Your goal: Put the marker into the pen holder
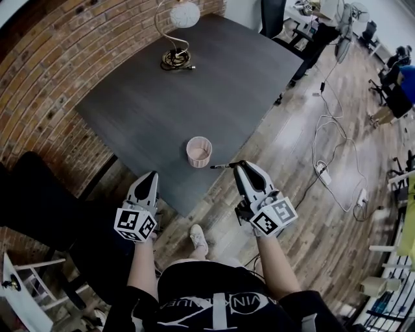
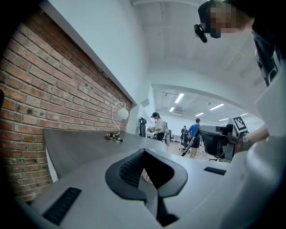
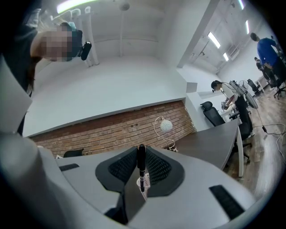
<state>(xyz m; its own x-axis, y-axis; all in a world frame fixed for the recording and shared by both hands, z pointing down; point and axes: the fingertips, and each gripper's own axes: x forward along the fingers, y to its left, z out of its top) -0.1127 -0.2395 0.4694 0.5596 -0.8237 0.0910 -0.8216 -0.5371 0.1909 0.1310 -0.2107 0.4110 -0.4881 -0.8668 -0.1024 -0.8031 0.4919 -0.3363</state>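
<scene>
A pink ribbed pen holder stands upright near the front edge of the dark table. My right gripper is just right of it, off the table's edge, shut on a black marker whose end sticks out left toward the holder. In the right gripper view the marker stands upright between the ribbed pads. My left gripper hovers at the table's front corner, left of the holder, shut with nothing in it. In the left gripper view a bit of the holder shows through the gap behind the closed tips.
A white globe lamp on a curled stand sits at the table's far side. A brick wall runs along the left. A black chair is at my left, and cables with a power strip lie on the wooden floor at right.
</scene>
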